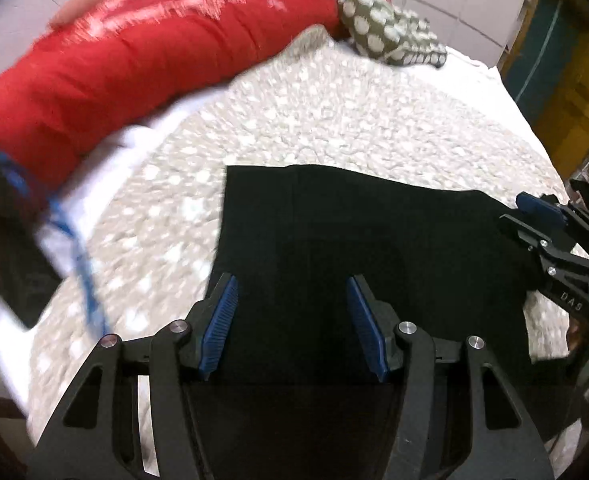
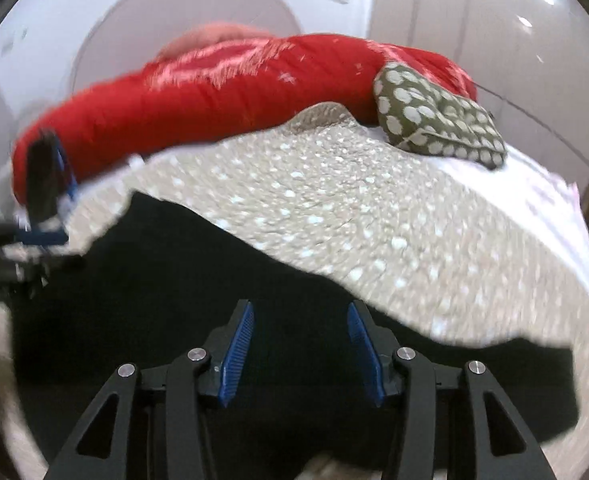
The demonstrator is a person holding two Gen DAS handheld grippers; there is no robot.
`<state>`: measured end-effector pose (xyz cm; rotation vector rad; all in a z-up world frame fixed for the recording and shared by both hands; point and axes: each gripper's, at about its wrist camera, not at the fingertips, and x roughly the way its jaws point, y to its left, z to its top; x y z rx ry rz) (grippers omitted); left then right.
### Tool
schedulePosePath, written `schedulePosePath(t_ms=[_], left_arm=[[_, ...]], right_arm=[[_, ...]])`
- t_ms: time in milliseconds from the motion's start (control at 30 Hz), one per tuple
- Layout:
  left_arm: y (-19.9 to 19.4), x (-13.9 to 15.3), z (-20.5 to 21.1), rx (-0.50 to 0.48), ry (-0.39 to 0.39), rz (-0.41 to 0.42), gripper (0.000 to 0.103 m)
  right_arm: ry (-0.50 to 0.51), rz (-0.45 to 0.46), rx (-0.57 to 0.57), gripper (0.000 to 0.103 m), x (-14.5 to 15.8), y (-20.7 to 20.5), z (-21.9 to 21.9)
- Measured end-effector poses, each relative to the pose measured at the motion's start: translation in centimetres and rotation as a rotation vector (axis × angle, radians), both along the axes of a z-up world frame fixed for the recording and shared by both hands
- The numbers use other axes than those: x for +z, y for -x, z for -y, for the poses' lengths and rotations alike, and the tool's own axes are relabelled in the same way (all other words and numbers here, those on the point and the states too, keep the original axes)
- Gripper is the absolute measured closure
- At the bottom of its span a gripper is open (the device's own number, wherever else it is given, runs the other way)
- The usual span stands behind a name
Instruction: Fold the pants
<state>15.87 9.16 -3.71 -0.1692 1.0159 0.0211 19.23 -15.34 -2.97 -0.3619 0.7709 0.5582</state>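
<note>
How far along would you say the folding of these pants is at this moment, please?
Done: the black pants lie flat on the spotted bedspread with straight edges, seemingly folded at least once. In hand: nothing; the left claw and right claw are open above the fabric. Left: probably another fold.

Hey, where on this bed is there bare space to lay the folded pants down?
Widest free patch: the spotted bedspread between the black pants and the red quilt, out to the polka-dot pillow. A narrower strip runs left of the pants. It is crowded by the black-and-blue item at the left edge.
</note>
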Motion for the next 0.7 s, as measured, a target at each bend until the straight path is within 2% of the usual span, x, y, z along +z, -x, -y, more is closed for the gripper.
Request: schedulePosePath(t_ms=[67,100,167,200,267,333,367,400,433,467,600,700], left_arm=[[-2.2,-1.8,-0.7,0.029,-0.01,-0.074,0.046],[-2.8,-2.2,-1.0,0.036,-0.009,-0.082,0.046],[-3.3,-2.6,-1.2,0.05,-0.002,-0.064,0.04],[-3.5,-2.7,-1.3,0.063,-0.02,-0.057,0.032],[-3.4,-3.2,-1.1,0.067,-0.023,-0.055,0.027],[-3.3,-3.4,-1.2,0.073,-0.016,-0.043,0.025],[-3.0,-3.4,-1.1,0.072,-0.016,-0.04,0.025],[-2.9,-3.2,-1.2,0.072,-0.015,-0.037,0.025],[-3.1,-3.0,-1.5,0.078,-0.014,-0.035,0.025],[-2.7,-2.6,-1.7,0.09,-0.021,-0.028,0.025],[-0.3,0.2,-3.3,0.141,-0.05,0.048,0.025],[2.9,3.1,-4.9,0.181,-0.048,0.126,0.025]], right_arm=[[0.03,-0.017,0.035,0.056,-0.9,-1.8,-0.2],[0.05,-0.024,0.051,0.056,-1.3,-2.7,-0.4],[0.093,-0.049,0.088,0.055,-2.5,-4.2,-0.7],[0.102,-0.071,0.107,0.054,-3.0,-4.6,-0.8],[0.124,-0.134,0.128,0.054,-4.6,-5.8,-1.0],[0.061,-0.14,0.108,0.055,-4.9,-6.5,-0.4],[0.036,-0.144,0.087,0.064,-4.9,-6.6,-0.2],[0.027,-0.143,0.072,0.086,-4.8,-6.5,0.0],[0.018,-0.126,0.061,0.093,-4.5,-6.0,0.0],[0.004,-0.108,0.059,0.094,-3.9,-5.2,0.2],[-0.071,-0.017,0.046,0.095,-0.1,-0.2,1.4],[-0.121,0.059,0.055,0.095,2.8,6.1,2.3]])
